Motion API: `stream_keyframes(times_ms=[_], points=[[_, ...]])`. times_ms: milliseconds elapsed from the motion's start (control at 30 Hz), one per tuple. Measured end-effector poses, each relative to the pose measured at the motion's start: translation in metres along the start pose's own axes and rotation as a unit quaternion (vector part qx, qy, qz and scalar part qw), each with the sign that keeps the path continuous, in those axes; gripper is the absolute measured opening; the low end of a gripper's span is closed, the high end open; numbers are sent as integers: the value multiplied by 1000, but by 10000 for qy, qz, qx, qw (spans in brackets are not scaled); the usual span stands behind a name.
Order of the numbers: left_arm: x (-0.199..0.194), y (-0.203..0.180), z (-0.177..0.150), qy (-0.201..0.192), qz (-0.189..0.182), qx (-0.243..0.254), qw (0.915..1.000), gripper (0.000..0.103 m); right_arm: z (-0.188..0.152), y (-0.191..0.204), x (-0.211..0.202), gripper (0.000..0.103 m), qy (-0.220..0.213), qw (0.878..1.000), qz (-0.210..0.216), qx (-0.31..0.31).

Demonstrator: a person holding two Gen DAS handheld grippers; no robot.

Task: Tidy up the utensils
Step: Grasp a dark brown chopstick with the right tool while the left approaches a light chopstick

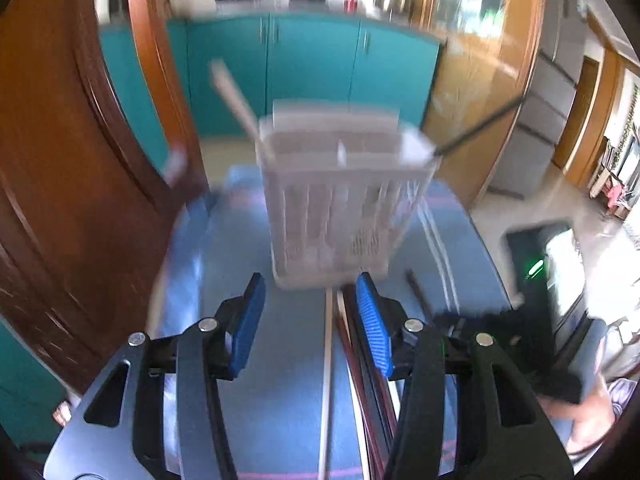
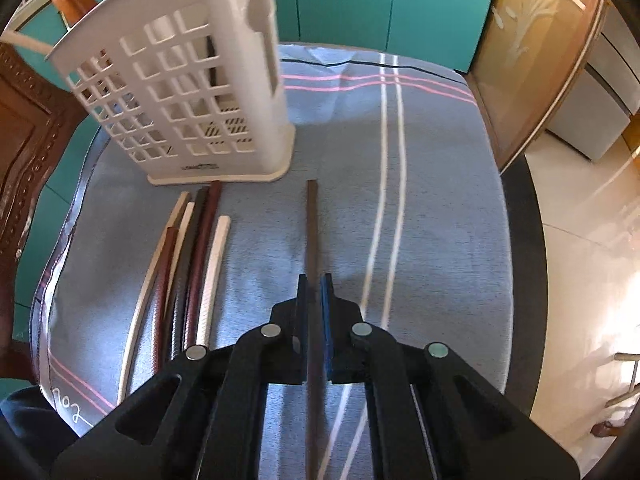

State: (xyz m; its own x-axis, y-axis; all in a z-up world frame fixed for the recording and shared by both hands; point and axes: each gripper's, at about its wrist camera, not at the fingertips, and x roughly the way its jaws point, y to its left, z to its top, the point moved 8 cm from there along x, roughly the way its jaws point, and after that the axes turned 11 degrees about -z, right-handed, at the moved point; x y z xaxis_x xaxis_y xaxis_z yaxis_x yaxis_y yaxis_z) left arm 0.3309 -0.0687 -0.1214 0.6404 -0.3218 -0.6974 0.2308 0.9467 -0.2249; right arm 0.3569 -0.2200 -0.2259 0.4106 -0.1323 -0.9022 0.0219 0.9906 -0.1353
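Note:
A white slotted utensil holder (image 1: 340,200) stands upright on the blue striped cloth (image 1: 260,400); a pale stick and a black stick lean out of its top. My left gripper (image 1: 310,282) hangs open just in front of it, its blue pads gripping nothing. Several chopsticks (image 1: 352,360) lie on the cloth beneath it. In the right wrist view the holder (image 2: 192,92) is at the upper left and the chopstick bunch (image 2: 192,260) lies in front of it. My right gripper (image 2: 315,284) is shut on a single dark brown chopstick (image 2: 311,232) that points toward the holder.
Carved brown wood (image 2: 24,140) borders the table on the left. Teal cabinets (image 2: 360,0) stand behind the table. The cloth's right edge (image 2: 504,240) drops to a shiny floor. A hand (image 1: 580,412) shows at the lower right of the left wrist view.

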Motion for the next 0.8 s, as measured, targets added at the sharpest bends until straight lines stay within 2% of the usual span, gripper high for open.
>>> stream_keyframes(times_ms=[100, 233, 367, 433, 533, 667, 700, 733, 800], points=[[19, 7, -12, 393, 31, -51, 9992, 48, 6, -6, -3, 7, -36, 9999, 53, 91], [41, 5, -29, 862, -139, -113, 9961, 48, 11, -8, -4, 7, -77, 9999, 92, 114], [62, 6, -46, 1196, 8, -85, 9928, 48, 15, -6, -6, 8, -75, 9999, 77, 124], [71, 7, -53, 1335, 65, -47, 9910, 48, 16, -8, -5, 10, -71, 9998, 73, 148], [81, 6, -63, 1517, 66, -24, 9884, 48, 14, -7, -2, 18, -76, 9998, 61, 198], [86, 4, -70, 1565, 45, 15, 9877, 49, 16, -10, 0, 19, -78, 9997, 68, 208], [86, 6, -71, 1568, 99, -9, 9876, 45, 17, -10, 1, 18, -80, 9997, 69, 199], [87, 9, -72, 1611, 136, -34, 9868, 31, 17, -10, 1, 18, -80, 9998, 69, 195], [91, 11, -75, 1675, 53, -125, 9858, 27, 18, -11, 2, 18, -70, 9998, 59, 200]])
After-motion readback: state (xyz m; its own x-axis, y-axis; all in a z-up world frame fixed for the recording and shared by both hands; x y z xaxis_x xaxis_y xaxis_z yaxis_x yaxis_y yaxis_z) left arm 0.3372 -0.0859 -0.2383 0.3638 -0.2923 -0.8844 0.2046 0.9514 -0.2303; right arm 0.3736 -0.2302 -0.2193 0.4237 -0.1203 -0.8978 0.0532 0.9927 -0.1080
